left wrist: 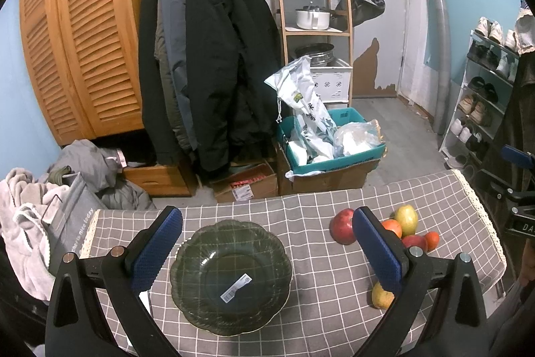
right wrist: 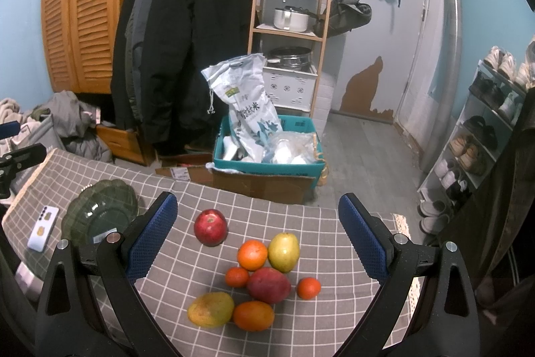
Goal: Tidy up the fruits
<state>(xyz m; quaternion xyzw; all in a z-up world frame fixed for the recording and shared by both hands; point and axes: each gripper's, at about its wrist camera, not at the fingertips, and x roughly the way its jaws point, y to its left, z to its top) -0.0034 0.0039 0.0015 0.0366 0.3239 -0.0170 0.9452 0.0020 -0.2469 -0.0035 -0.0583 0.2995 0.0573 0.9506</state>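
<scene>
Fruits (right wrist: 257, 273), red, orange, perhaps yellow-green

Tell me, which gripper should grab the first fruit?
Probably the right gripper: it is open with the fruit pile right between its fingers. The left gripper faces the empty glass bowl.
</scene>
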